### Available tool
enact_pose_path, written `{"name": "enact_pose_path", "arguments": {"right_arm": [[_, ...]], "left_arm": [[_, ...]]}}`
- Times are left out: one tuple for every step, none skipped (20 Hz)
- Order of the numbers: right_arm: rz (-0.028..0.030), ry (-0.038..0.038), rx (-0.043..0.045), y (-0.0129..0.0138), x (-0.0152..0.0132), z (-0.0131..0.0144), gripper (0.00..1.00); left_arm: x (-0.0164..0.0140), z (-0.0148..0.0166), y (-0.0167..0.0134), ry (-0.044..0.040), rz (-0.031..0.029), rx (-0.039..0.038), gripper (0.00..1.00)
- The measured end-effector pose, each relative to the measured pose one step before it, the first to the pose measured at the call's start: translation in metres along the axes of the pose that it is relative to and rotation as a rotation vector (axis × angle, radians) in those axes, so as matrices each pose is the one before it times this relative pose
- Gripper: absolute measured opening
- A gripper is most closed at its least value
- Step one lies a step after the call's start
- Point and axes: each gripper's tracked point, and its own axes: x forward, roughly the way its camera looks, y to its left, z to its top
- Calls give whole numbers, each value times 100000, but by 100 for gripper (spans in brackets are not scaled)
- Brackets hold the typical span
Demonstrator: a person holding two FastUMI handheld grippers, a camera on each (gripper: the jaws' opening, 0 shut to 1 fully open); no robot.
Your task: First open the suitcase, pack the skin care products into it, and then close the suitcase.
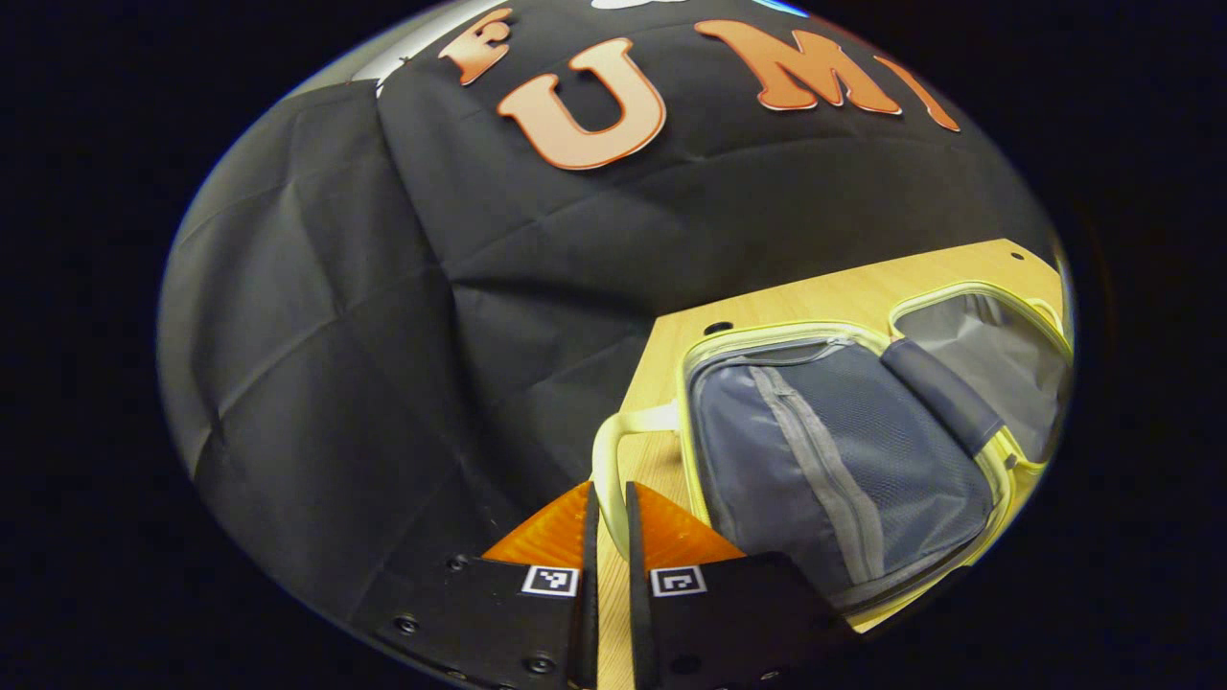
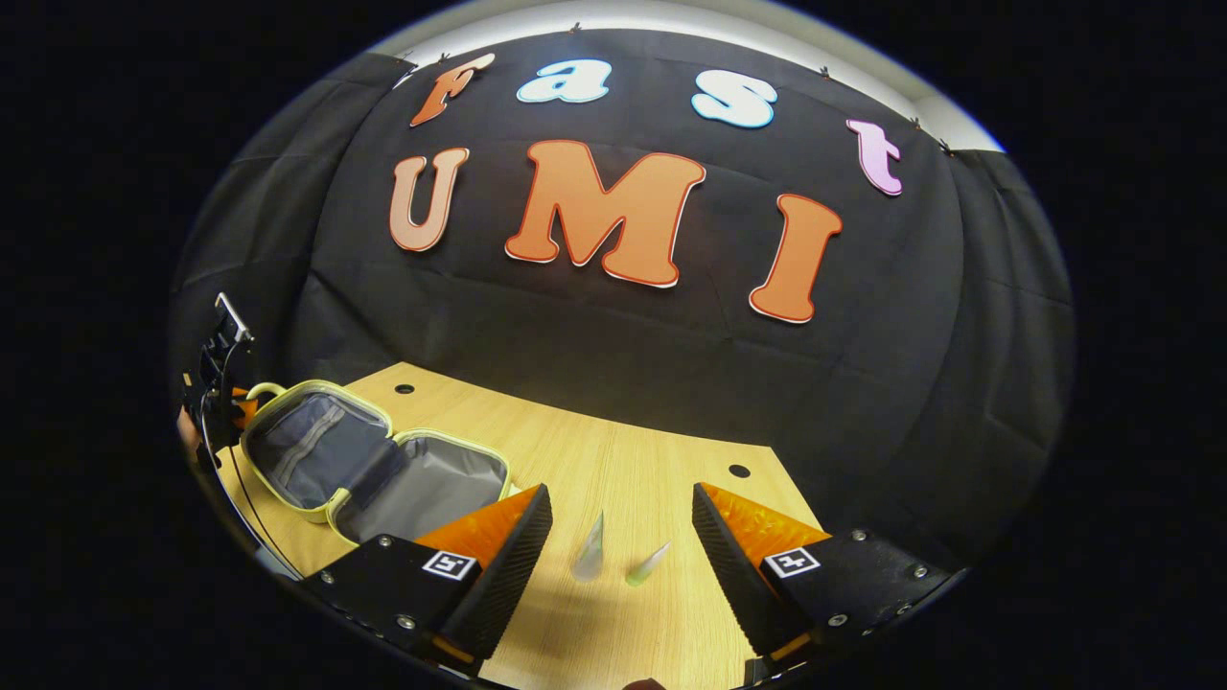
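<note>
Left gripper view: our left gripper point(image 1: 608, 537) has jaws nearly closed, a thin gap, holding nothing; the suitcase point(image 1: 834, 450) lies open just right of them, its handle point(image 1: 613, 450) ahead.

Right gripper view: our right gripper point(image 2: 621, 537) is wide open and empty, two small tubes point(image 2: 613, 559) between the jaws. They look light, slick, squashy; we'd pinch mid-body.

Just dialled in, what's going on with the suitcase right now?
The suitcase already lies open on the wooden table, both halves flat and nothing packed in them yet. The left gripper sits by the case's handle, its fingers nearly closed with the handle's loop running between them. The right gripper is open and lined up over two small skin care tubes on the table, apparently about to pick one up.
</note>
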Motion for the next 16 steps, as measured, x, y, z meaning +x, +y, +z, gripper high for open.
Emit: {"name": "enact_pose_path", "arguments": {"right_arm": [[-402, 939, 112, -180, -39, -283, 94], [-404, 945, 255, -135, 173, -193, 94], [-246, 704, 435, -74, 201, -92, 93], [-117, 518, 639, -97, 36, -74, 94], [223, 220, 786, 27, 45, -116, 94], [-92, 123, 799, -61, 39, -7, 94], [40, 32, 850, 7, -4, -151, 94], [-196, -123, 705, -18, -46, 17, 94], [251, 54, 639, 24, -56, -195, 94], [-148, 250, 428, -44, -10, -131, 94], [-134, -56, 371, -81, 54, -81, 94], [39, 284, 230, 60, 4, -133, 94], [108, 432, 284, -74, 44, -144, 94], [143, 189, 244, 14, 90, -94, 94], [-358, 183, -158, -215, 41, 49, 94], [352, -163, -261, 43, -104, -137, 94]], "left_arm": [[-233, -847, 122, 1765, 966, -1816, 14], [-241, 84, 746, -928, 4612, 993, 17], [90, 391, 317, -2553, 1561, 1189, 23], [-332, 432, -16, -1687, 318, 412, 24], [-922, 613, -255, -1820, -481, 406, 34], [-646, 1204, -595, -3275, -1026, -228, 41], [-800, 1241, -786, -3121, -1447, -339, 46], [-951, 1519, -1048, -2962, -2249, -782, 60], [-770, 1320, -902, -3496, -1590, -1121, 61], [-844, 1623, -1223, -3622, -2757, -1628, 76], [-1014, 1687, -1340, -3238, -2416, -1087, 75], [-639, 1593, -1672, -2774, -3572, -1110, 81], [-822, 1406, -2023, -2335, -4183, -411, 86], [-504, 1337, -1835, -2966, -2976, -820, 87], [-563, 988, -2256, -1795, -5154, -930, 90], [-420, 1050, -2349, -2293, -4431, -1145, 92]]}}
